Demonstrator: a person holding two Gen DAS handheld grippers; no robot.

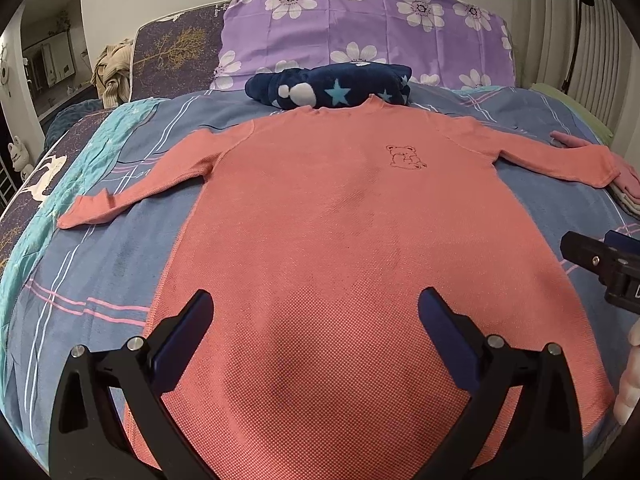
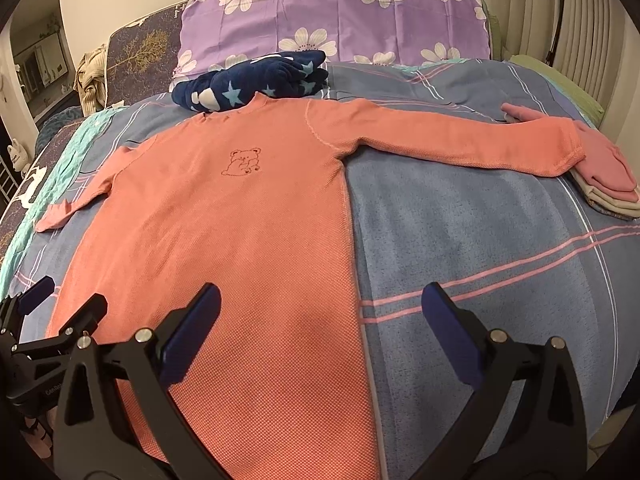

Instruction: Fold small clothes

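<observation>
A salmon-pink long-sleeved shirt (image 1: 328,208) (image 2: 224,216) with a small bear outline on the chest lies flat, face up, on the bed, both sleeves spread out sideways. My left gripper (image 1: 316,312) hovers open over the shirt's lower middle, nothing between its fingers. My right gripper (image 2: 320,308) is open too, straddling the shirt's right side edge near the hem, one finger over the fabric and the other over the blanket. The right gripper (image 1: 600,264) also shows at the right edge of the left wrist view, the left gripper (image 2: 56,312) at the left edge of the right wrist view.
A blue plaid blanket (image 2: 480,240) covers the bed. A folded navy star-patterned fleece (image 1: 332,88) lies just past the collar. A stack of folded pink and beige clothes (image 2: 604,184) sits under the right cuff. A purple flowered pillow (image 1: 360,28) stands at the head.
</observation>
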